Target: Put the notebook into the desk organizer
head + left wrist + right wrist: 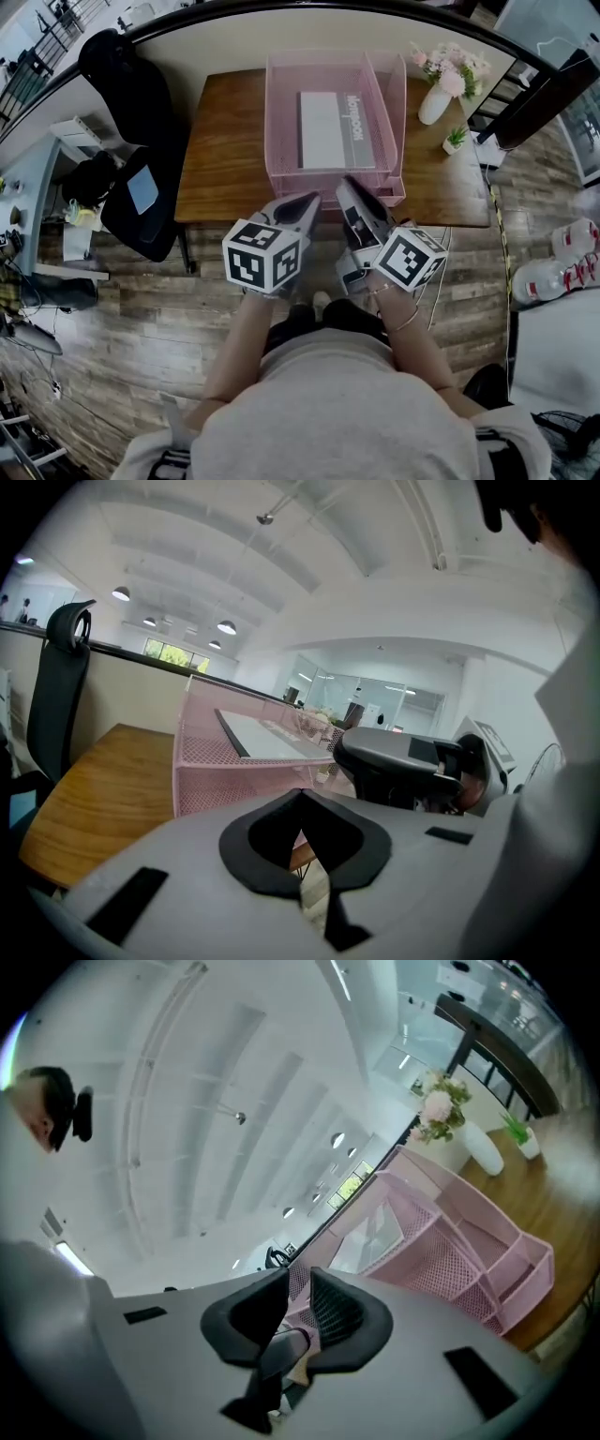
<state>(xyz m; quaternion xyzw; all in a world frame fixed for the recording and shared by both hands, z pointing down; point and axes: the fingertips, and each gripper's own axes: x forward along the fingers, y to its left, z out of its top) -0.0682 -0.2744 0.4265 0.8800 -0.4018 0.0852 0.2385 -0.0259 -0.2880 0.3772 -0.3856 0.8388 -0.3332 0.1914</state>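
Note:
A white notebook with a grey spine [324, 129] lies flat in the top tray of the pink mesh desk organizer [281, 122] on the wooden desk [225, 150]. The left gripper view shows the notebook [267, 735] inside the organizer [216, 761]. Both grippers hover side by side just off the desk's near edge, in front of the organizer. My left gripper [309, 199] [300, 794] has its pad tips together and nothing in them. My right gripper [349, 184] [298, 1281] shows a narrow gap between its pads, with nothing held. The right gripper view catches the organizer [450, 1241] from the side.
A white vase of pink flowers [436, 94] and a small potted plant [456, 139] stand on the desk right of the organizer. A black office chair [131, 84] and a dark bag [141, 206] sit to the left. A dark monitor [544, 94] is at the far right.

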